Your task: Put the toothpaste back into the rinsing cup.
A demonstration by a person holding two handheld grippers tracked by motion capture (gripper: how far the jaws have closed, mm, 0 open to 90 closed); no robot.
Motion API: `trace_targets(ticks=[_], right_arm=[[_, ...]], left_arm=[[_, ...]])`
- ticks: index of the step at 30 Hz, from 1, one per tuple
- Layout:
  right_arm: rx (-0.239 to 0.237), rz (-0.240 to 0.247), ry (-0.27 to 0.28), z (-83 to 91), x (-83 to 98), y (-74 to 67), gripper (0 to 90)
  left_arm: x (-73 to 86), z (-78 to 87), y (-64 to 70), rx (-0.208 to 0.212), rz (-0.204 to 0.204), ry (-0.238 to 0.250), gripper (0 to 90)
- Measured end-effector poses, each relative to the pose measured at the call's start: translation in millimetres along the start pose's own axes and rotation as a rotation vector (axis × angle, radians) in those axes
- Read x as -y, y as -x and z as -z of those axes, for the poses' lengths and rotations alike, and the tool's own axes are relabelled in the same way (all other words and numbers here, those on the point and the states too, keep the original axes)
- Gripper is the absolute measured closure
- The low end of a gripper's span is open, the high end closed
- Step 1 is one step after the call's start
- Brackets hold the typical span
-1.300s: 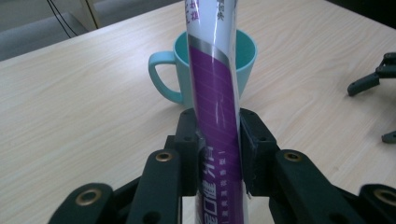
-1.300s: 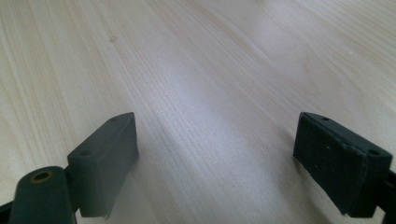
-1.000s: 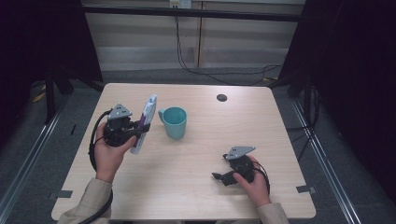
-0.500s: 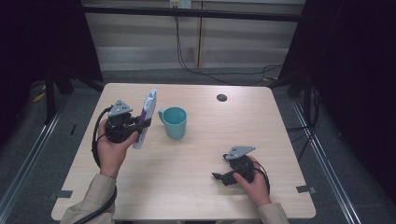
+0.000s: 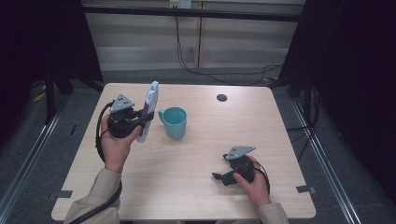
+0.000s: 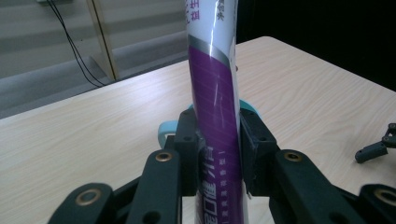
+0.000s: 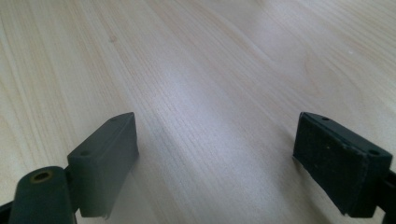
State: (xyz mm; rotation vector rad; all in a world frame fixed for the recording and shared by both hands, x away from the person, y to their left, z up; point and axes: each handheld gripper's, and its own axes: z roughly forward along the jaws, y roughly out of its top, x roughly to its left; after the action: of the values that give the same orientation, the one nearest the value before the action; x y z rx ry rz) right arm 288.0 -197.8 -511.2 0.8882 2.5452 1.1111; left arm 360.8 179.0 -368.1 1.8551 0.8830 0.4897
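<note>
– Purple and white plastic is what the left claw (image 6: 217, 135) is clamped on: its two black pads press the flanks of the tube (image 6: 212, 70) low on its body, and the tube stands nearly upright between them.

– Has anything changed in the last second?

– Very little. In the high view the tube (image 5: 150, 102) tops out a touch higher than it did a second ago, with the same slight lean to the right. The left claw (image 5: 145, 120) has kept its squeeze, and the tube hasn't slid in the pads.

– And further out?

– The teal cup (image 5: 175, 122) sits just right of the tube, upright with its mouth open, where it was before. From the claw's own camera the cup's rim (image 6: 250, 106) peeks out right behind the tube.

– So where does that leave the job?

– My guess is the tube is being raised to clear the rim before it goes into the cup. It hangs beside the cup, not yet over the mouth.

– The other side?

– The right claw (image 5: 219, 177) rests on the wooden table (image 5: 187, 196) at the near right and hasn't stirred. Its jaws stand wide, with bare wood between them (image 7: 215, 154).
</note>
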Motion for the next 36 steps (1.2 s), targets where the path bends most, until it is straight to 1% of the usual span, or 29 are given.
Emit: trace_targets(ticks=[20, 25, 28, 30, 36], right_arm=[[0.0, 0.0, 0.0, 0.0, 0.0, -0.1, 13.0], [0.0, 0.0, 0.0, 0.0, 0.0, 0.0, 13.0], [0.0, 0.0, 0.0, 0.0, 0.0, 0.0, 13.0], [0.0, 0.0, 0.0, 0.0, 0.0, 0.0, 13.0], [0.001, 0.001, 0.0, 0.0, 0.0, 0.0, 13.0]], left_arm=[[-12.5, -10.3, 4.9, -0.005, -0.004, 0.066, 71.8], [-14.0, -13.3, 5.0, -0.008, -0.005, 0.068, 71.9], [-14.9, -15.0, 4.9, -0.007, -0.003, 0.078, 71.8], [-16.0, -16.1, 5.1, -0.013, -0.005, 0.08, 71.8], [-20.2, -19.3, 6.3, -0.009, -0.008, 0.087, 71.8]])
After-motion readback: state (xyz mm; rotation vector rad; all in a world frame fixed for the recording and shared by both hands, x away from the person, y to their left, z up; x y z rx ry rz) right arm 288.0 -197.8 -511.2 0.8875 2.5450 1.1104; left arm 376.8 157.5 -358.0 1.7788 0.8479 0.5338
